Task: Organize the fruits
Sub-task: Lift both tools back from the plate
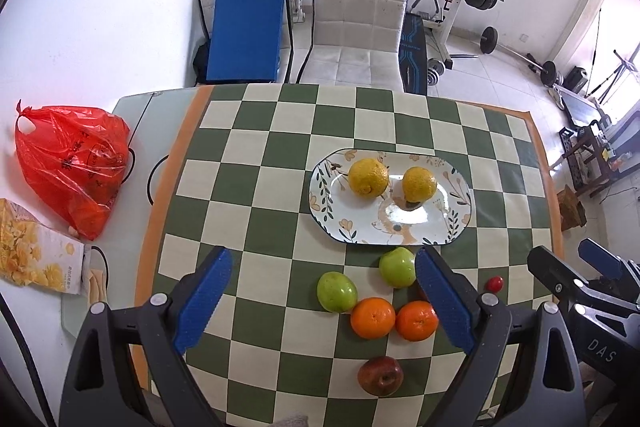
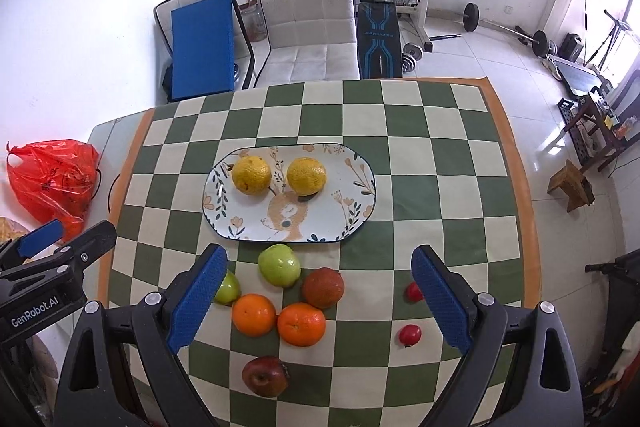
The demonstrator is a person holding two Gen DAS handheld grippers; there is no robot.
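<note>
An oval floral plate point(image 1: 448, 227) point(image 2: 352, 223) on the checkered cloth holds two yellow citrus fruits point(image 1: 368, 177) point(image 2: 251, 175). In front of it lie two green apples point(image 1: 337, 291) point(image 2: 279, 265), two oranges point(image 1: 373, 317) point(image 2: 254, 314), a dark red apple point(image 1: 380, 375) point(image 2: 265, 375), a red-brown fruit point(image 2: 323, 287) and two small red tomatoes point(image 2: 409, 335). My left gripper point(image 1: 322, 301) is open and empty above the fruits. My right gripper point(image 2: 318, 301) is open and empty above them too.
A red plastic bag point(image 1: 76, 167) point(image 2: 52, 179) and a snack packet point(image 1: 36, 251) lie on the table's left side. A padded chair point(image 1: 356, 27) point(image 2: 308, 23) stands behind the table. Gym equipment fills the back of the room.
</note>
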